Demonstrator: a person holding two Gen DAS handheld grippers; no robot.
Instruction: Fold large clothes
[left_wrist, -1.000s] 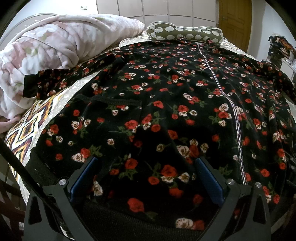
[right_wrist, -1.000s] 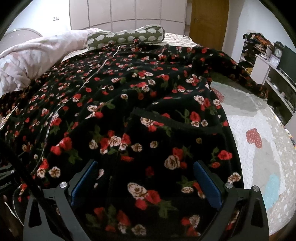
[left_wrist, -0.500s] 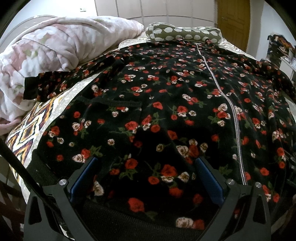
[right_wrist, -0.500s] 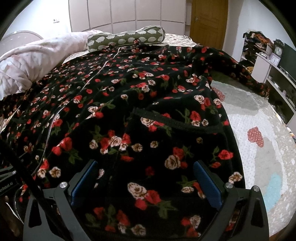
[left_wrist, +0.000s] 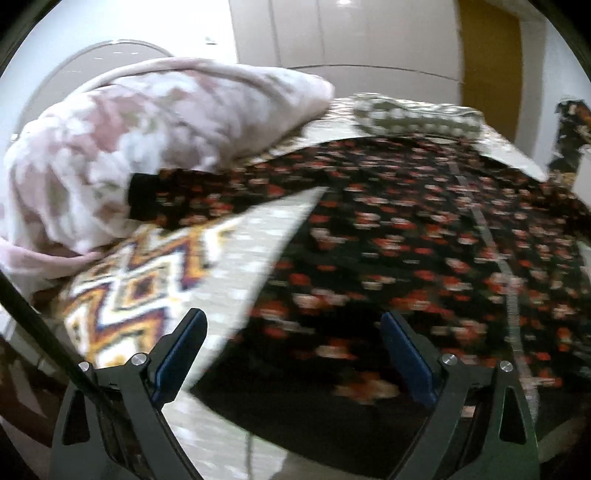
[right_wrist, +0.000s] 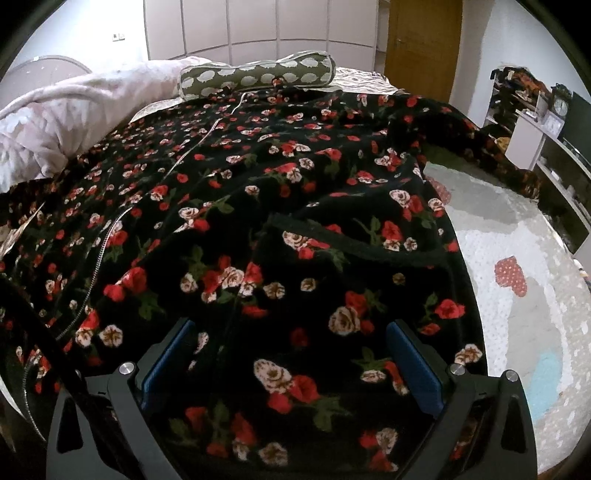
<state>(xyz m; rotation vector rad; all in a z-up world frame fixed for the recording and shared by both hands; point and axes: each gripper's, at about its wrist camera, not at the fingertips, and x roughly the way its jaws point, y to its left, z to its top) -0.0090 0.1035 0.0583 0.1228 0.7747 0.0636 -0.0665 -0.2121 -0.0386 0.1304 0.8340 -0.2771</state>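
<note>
The robe (right_wrist: 280, 206) is spread zip-up across the bed (right_wrist: 524, 280), sleeves out to each side. No fold has been made yet. The left gripper (left_wrist: 295, 354) is closing from wide over the robe's left edge, nothing pinched. The right gripper (right_wrist: 291, 365) is held wide over the near hem. A firm pinch on the cloth is judged the next need.
</note>
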